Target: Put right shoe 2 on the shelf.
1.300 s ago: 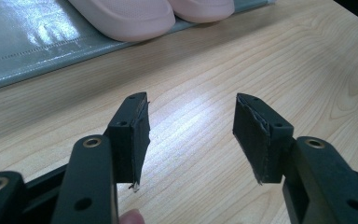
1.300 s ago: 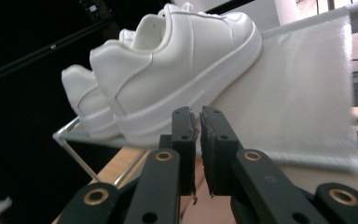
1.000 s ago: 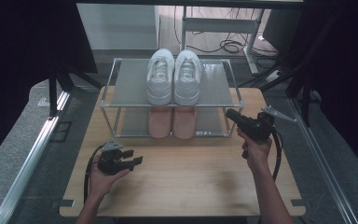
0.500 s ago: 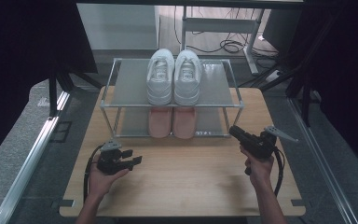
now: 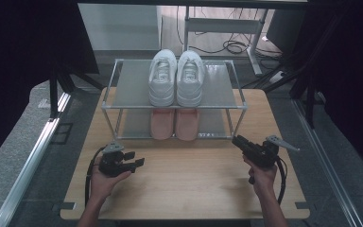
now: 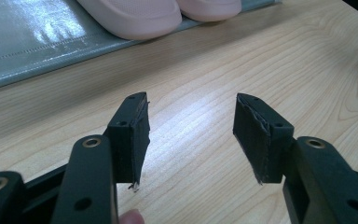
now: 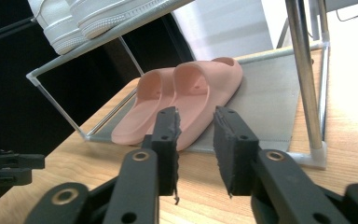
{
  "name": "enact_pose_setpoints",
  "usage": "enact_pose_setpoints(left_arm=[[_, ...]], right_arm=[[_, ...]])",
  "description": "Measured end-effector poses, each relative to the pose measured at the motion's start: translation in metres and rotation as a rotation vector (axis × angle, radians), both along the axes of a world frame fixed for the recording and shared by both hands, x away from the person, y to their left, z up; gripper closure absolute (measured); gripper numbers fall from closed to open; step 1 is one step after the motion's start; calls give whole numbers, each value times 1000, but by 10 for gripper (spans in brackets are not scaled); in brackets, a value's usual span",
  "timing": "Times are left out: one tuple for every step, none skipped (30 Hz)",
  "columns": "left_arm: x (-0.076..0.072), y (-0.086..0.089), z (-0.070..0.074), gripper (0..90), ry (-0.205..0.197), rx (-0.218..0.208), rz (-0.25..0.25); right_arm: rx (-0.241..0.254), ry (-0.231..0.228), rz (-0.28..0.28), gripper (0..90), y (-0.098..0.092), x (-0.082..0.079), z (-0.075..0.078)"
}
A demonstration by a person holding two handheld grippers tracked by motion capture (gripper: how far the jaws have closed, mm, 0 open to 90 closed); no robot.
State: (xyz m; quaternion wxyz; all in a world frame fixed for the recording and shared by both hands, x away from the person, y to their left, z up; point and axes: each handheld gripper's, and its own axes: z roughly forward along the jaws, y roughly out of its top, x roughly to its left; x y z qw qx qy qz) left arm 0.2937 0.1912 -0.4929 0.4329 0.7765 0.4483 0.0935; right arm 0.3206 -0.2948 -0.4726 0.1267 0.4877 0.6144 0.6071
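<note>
**Desk:** What stands on the wooden table (image 5: 184,184)?

**Photographer:** A two-tier metal shoe rack (image 5: 172,107) is the landmark. A pair of white sneakers (image 5: 177,78) sits on its top shelf, toes toward the person. A pair of pink slippers (image 5: 174,124) sits on the bottom shelf, directly beneath the sneakers.

**Desk:** And the right gripper?

**Photographer:** The right gripper (image 5: 237,141) is held low over the table, just off the rack's front right corner, pointing toward the rack. Its jaws have just been opening and now stand partly apart with nothing between them. In the right gripper view, the right gripper (image 7: 196,140) looks along its jaws at the pink slippers (image 7: 182,100) on the lower shelf; the pads press on nothing. The white sneakers (image 7: 88,16) show at the upper left above the slippers, and one rack post (image 7: 305,79) rises on the right.

**Desk:** The left one?

**Photographer:** The left gripper (image 5: 134,158) rests in the person's left hand (image 5: 105,182) in front of the rack's left half, near the table's front edge. In the left gripper view, the left gripper (image 6: 191,128) has its jaws spread wide and empty over bare tabletop, clear of the slipper toes (image 6: 158,14) on the rack's lower shelf.

**Desk:** Any contact with the shoes?

**Photographer:** None; both grippers are apart from the rack.
</note>
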Motion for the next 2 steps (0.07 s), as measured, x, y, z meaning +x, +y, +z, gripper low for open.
enact_pose_setpoints(left_arm=[[0,0,0,460,0,-1,1],[1,1,0,458,-3,1,2]], right_arm=[[-5,0,-2,686,0,0,0],[-6,0,-1,678,0,-1,0]])
